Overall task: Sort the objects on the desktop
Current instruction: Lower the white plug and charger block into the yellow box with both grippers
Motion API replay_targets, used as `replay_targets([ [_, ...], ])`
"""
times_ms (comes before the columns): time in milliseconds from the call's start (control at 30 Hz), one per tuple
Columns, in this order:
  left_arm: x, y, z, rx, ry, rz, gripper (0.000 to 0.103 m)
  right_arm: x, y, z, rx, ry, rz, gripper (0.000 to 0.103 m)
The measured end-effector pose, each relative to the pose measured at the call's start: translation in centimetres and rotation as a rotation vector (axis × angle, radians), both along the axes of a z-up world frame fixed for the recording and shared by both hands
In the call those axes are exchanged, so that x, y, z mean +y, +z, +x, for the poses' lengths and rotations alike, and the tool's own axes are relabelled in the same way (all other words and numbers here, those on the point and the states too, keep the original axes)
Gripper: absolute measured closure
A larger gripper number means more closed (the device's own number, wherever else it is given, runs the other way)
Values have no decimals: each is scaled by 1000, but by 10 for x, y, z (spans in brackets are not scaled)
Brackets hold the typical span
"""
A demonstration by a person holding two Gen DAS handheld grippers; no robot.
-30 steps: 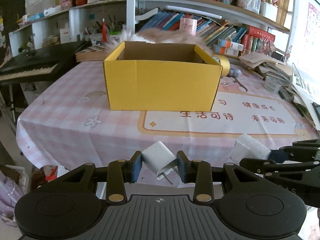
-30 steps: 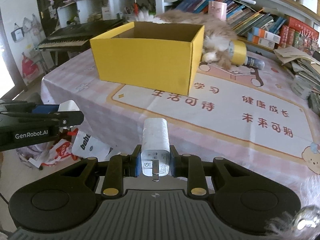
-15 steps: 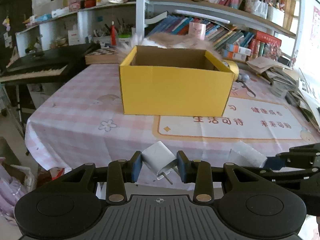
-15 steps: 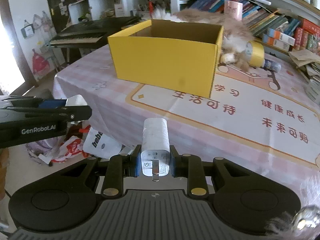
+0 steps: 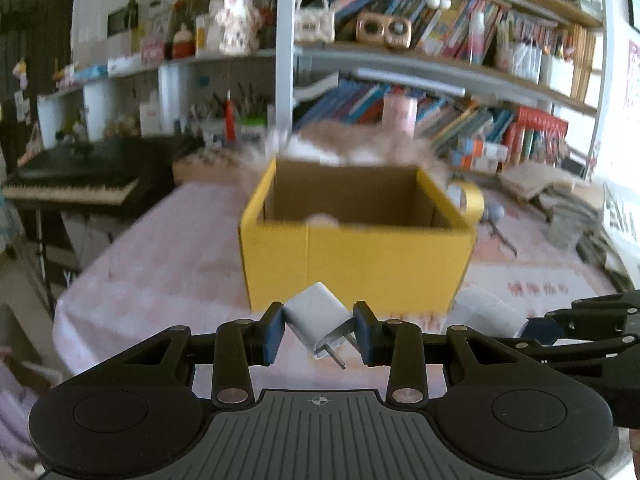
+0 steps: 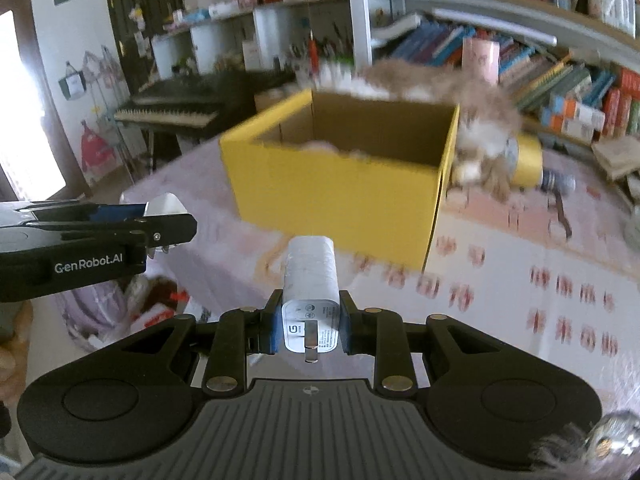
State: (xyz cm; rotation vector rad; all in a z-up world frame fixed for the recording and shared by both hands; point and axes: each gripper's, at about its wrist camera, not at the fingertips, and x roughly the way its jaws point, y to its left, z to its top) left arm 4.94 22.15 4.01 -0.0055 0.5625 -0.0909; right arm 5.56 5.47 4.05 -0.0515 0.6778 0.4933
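Note:
My left gripper is shut on a small white plug charger, held tilted with its prongs pointing down toward me. My right gripper is shut on a longer white charger, its labelled prong end facing me. An open yellow cardboard box stands on the table ahead; in the right wrist view the box is ahead and slightly left. Both grippers hover near the table's front edge, in front of the box. Each gripper shows in the other's view: the right, the left.
A fluffy cat lies behind and right of the box, next to a yellow tape roll. The table has a pink checked cloth. A keyboard piano stands at left, bookshelves behind, stacked papers at right.
Both grippers have moved forward and up toward the yellow box, which looks larger and closer, with its inside showing. Both still hold their chargers.

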Motion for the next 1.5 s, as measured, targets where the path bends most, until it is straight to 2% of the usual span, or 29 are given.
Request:
replay_targets([
  [300, -12, 34, 60, -115, 2, 10, 67, -8, 50, 72, -167, 38, 3, 79],
  [467, -17, 39, 93, -137, 28, 7, 67, -10, 56, 115, -189, 51, -4, 79],
  [633, -21, 36, 123, -124, 54, 20, 67, -7, 50, 146, -180, 98, -28, 79],
  [833, -30, 23, 163, -67, 64, 51, 67, 7, 28, 185, -94, 197, -110, 79],
  [1067, -42, 1, 207, 50, 47, 70, 67, 15, 0, 214, -7, 282, -172, 79],
  [1300, -47, -16, 229, 127, 33, 54, 67, 16, -16, 231, 73, 330, -177, 79],
  [1500, -51, -28, 239, 191, 18, 53, 67, 23, -23, 234, 83, 388, -212, 78],
])
